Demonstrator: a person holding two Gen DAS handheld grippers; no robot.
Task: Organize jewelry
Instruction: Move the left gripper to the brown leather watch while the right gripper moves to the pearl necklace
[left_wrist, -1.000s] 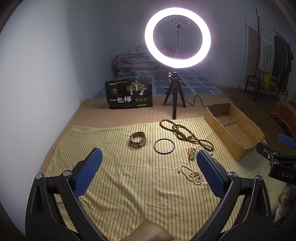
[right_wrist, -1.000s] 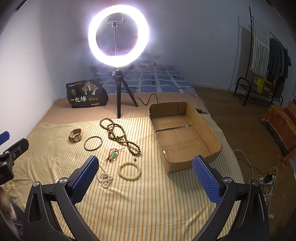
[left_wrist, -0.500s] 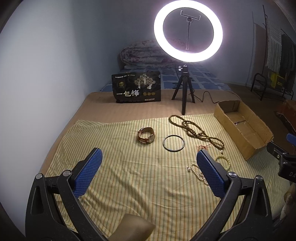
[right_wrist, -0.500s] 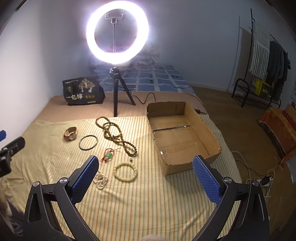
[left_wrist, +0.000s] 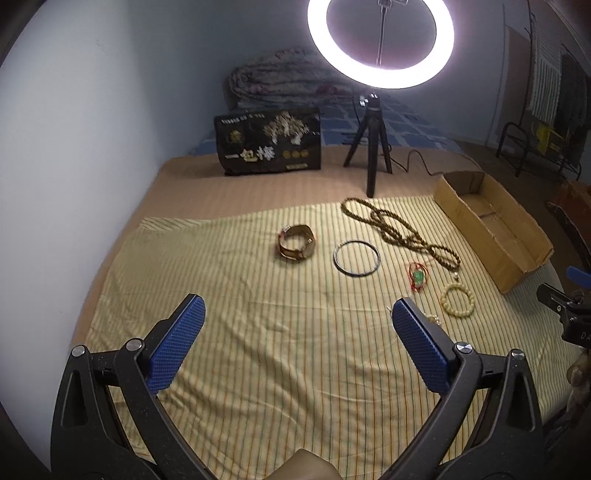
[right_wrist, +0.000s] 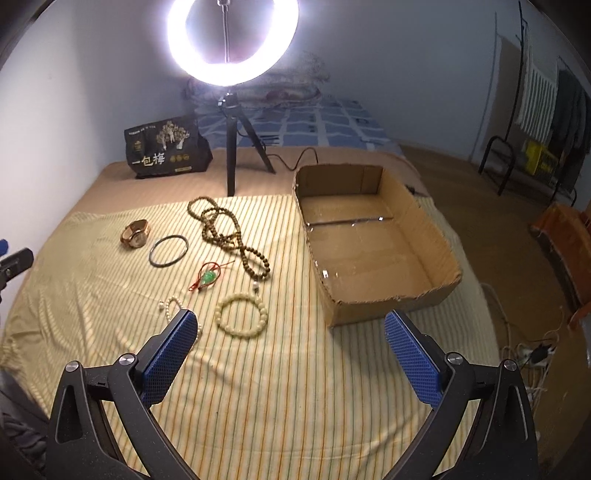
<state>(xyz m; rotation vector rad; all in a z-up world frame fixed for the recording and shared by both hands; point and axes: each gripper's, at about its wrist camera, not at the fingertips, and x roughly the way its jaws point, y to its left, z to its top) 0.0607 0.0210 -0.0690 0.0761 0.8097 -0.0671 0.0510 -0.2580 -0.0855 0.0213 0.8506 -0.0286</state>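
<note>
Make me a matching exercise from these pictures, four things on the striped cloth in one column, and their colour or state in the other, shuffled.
Column one:
1. wristwatch with brown strap
2. thin round metal bangle
3. chunky round-bead bracelet
4. open cardboard box

Column two:
A. pale cream
B. nothing inside
C. dark grey
D. gold-toned case

Pairs: 1-D, 2-C, 3-A, 4-B

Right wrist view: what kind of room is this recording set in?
Most likely a bedroom at home. The striped sheet covers a bed, a folded quilt lies at its head, and a clothes rack stands by the wall. A ring light suggests a makeshift recording setup.
</note>
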